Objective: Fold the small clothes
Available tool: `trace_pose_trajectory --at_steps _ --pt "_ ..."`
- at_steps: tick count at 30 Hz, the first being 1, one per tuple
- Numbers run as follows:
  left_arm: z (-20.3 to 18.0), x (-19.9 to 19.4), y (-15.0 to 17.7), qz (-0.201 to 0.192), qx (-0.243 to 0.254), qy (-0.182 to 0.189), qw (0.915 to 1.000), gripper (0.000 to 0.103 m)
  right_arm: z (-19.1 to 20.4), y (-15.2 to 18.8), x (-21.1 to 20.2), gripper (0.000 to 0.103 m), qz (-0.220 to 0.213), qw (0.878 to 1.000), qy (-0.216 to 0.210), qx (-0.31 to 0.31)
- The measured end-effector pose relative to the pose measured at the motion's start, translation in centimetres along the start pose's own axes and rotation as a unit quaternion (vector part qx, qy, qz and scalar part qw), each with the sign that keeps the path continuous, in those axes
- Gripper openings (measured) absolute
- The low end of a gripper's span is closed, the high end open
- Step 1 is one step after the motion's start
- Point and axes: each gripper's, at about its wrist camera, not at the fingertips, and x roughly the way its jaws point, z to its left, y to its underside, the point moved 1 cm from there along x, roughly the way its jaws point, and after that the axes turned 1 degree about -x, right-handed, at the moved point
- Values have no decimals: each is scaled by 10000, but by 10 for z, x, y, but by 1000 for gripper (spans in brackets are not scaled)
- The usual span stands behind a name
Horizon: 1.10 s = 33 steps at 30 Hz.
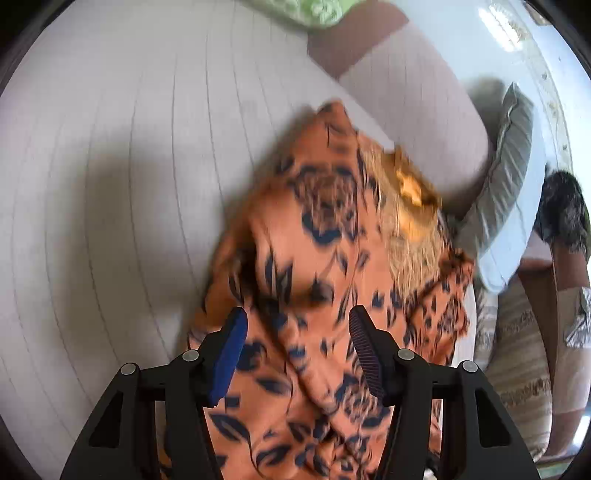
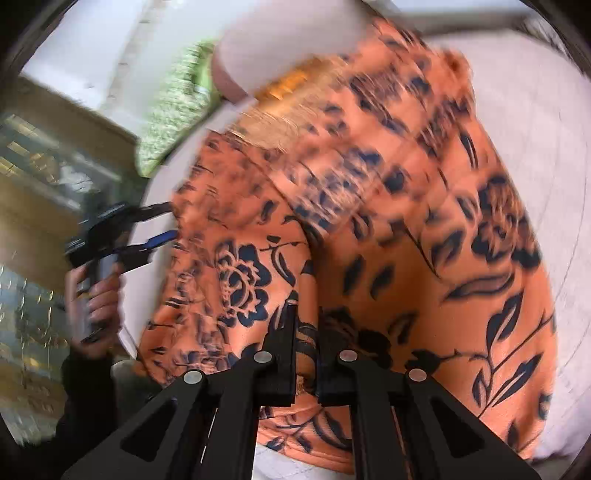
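An orange garment with a dark blue flower print (image 1: 325, 266) lies crumpled on a pale quilted sofa seat (image 1: 110, 166). My left gripper (image 1: 297, 325) is open, its blue-padded fingers (image 1: 231, 354) spread just above the cloth. In the right wrist view the same garment (image 2: 388, 221) fills the frame, blurred by motion. My right gripper (image 2: 306, 332) is shut on a fold of the garment near its lower edge. The left gripper (image 2: 159, 225) also shows there at the garment's left edge, held by a hand.
A green cushion (image 1: 314, 11) lies at the far end of the sofa, also in the right wrist view (image 2: 177, 107). A grey-and-white pillow (image 1: 506, 192) leans at the right. A dark furry slipper (image 1: 565, 210) and patterned rug (image 1: 517, 369) lie beyond the sofa edge.
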Motion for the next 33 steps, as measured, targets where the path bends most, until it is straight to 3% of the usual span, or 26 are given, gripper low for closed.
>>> trace_pose_trajectory --at_steps 2,5,7,9,10,11,14,18,19,20,24,26,29,30,32,33 --pt "4 -3 -11 -113 -235 4 9997 56 -3 0 -1 8 -2 9992 392 -114" --pt "14 11 -20 -63 -447 30 9990 55 -22 7 22 13 604 9954 743 31" --pt "21 18 -23 -158 -468 84 9987 45 -14 1 1 17 194 9977 646 101" --pt "32 18 -20 -235 -572 172 9979 32 4 -9 -28 50 -420 9983 400 -65" --pt "40 25 -18 -224 -633 203 9975 29 21 -19 -38 80 -618 9974 228 -299" --pt "45 26 -17 -199 -752 265 9966 29 39 -32 -38 85 -629 9958 131 -651" --pt "44 35 -18 -213 -949 427 9943 29 82 -82 -7 85 -356 9919 36 -1216" --pt "49 42 -22 -262 -983 551 9933 30 113 -165 76 80 101 9925 -597 -1062" --pt "52 47 -22 -162 -1008 577 9931 30 119 -184 101 74 296 9915 -711 -1047" --pt "54 52 -23 -125 -1055 592 9926 29 124 -198 124 66 397 9916 -681 -1022" --pt "66 55 -24 -73 -1337 785 9879 26 151 -248 215 59 767 9892 -212 -1235" --pt "68 53 -26 -122 -1363 825 9872 26 157 -260 239 53 807 9896 -163 -1183" --pt "71 57 -28 -76 -1371 763 9876 25 169 -267 269 52 884 9878 -154 -1274" --pt "72 57 -28 -65 -1407 771 9870 20 170 -266 278 48 961 9867 38 -1311" --pt "72 54 -29 -71 -1477 902 9849 13 170 -265 283 7 988 9866 152 -1291" --pt "73 49 -29 -156 -1510 878 9845 12 171 -266 281 7 965 9873 101 -1261"
